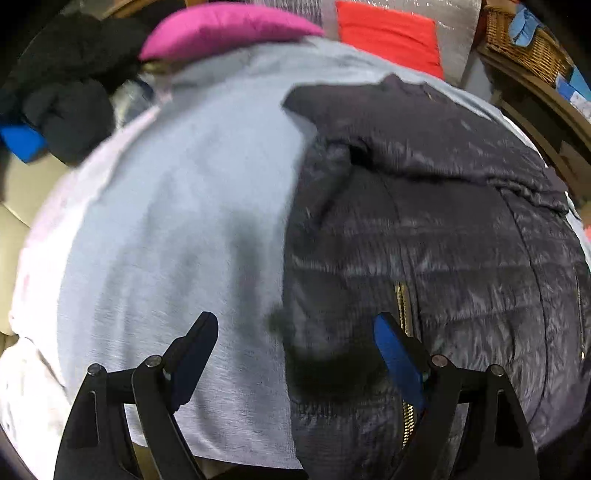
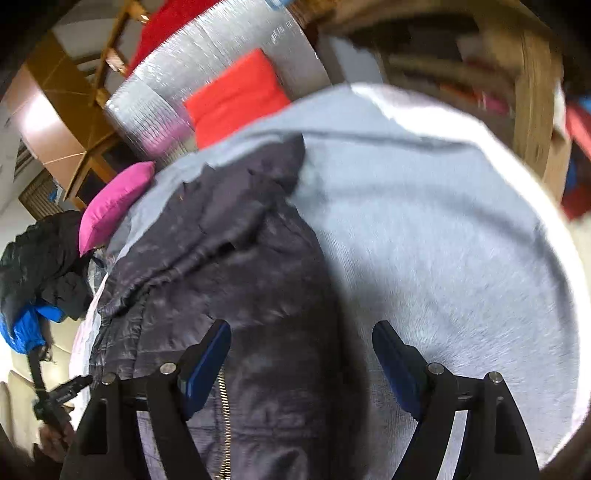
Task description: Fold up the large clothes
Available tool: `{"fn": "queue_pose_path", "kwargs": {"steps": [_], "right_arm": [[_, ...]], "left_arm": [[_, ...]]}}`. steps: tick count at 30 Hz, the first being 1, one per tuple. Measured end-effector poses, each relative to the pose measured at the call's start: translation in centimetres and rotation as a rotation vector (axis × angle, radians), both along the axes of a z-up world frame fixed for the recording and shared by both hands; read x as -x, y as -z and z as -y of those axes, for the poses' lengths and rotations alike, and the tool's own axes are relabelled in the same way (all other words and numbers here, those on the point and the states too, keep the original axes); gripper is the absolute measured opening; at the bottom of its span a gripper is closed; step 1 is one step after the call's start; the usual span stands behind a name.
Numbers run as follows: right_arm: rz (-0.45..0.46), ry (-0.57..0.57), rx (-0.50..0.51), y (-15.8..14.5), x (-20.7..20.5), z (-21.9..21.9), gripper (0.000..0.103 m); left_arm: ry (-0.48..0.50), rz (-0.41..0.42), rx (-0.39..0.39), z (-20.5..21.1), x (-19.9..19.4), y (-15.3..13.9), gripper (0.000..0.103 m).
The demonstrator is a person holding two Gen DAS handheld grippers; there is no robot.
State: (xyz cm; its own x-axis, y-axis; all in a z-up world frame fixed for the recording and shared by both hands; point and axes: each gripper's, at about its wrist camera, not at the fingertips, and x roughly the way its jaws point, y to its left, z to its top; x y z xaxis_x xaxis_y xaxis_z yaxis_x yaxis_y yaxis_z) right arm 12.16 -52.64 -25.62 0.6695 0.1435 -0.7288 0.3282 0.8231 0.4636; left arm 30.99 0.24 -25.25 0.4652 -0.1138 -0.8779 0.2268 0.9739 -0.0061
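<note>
Above the jacket (image 1: 424,229), the left gripper (image 1: 295,354) hangs with its jaws spread apart and nothing between them; one finger sits over the jacket's left edge, near the brass zipper (image 1: 402,306). Right gripper (image 2: 301,354): jaws likewise spread and empty, straddling the jacket's right edge. Jacket: a dark quilted puffer, lying flat and partly folded on a pale grey sheet (image 1: 177,229), with its zipper running toward the grippers.

Handling, as a judgement: the padded shell looks light, soft and springy, and its shiny fabric is probably slippery, so a fold may slide or puff open. A firm pinch on a stitched seam or the hem beside the zipper should hold better than a grip on the loose padding.

Beyond the jacket: a pink cushion (image 1: 221,29) and a red cushion (image 1: 388,37) lie at the sheet's far edge. A pile of dark clothes (image 1: 70,99) sits left of the jacket, off the sheet. A wicker basket (image 1: 524,44) stands far right of the jacket; something blue shows inside, too blurred to identify.
</note>
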Motion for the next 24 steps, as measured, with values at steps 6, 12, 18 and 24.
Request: {"fn": "queue_pose_path", "kwargs": {"steps": [6,12,18,24], "right_arm": [[0.012,-0.116,0.049,1.1,-0.3,-2.5,0.083],[0.059,-0.208,0.102,0.8,0.2,-5.6,0.081],[0.047,-0.168,0.027,1.2,0.9,-4.5,0.081],[0.068,-0.141,-0.100,1.2,2.7,-2.8,0.081]], "left_arm": [[0.062,-0.064,0.123,0.9,0.6,1.5,0.066],[0.101,-0.023,0.086,2.6,2.2,1.4,0.045],[0.022,-0.074,0.135,1.2,3.0,1.9,0.069],[0.045,-0.084,0.171,0.4,6.9,1.8,0.069]]}}
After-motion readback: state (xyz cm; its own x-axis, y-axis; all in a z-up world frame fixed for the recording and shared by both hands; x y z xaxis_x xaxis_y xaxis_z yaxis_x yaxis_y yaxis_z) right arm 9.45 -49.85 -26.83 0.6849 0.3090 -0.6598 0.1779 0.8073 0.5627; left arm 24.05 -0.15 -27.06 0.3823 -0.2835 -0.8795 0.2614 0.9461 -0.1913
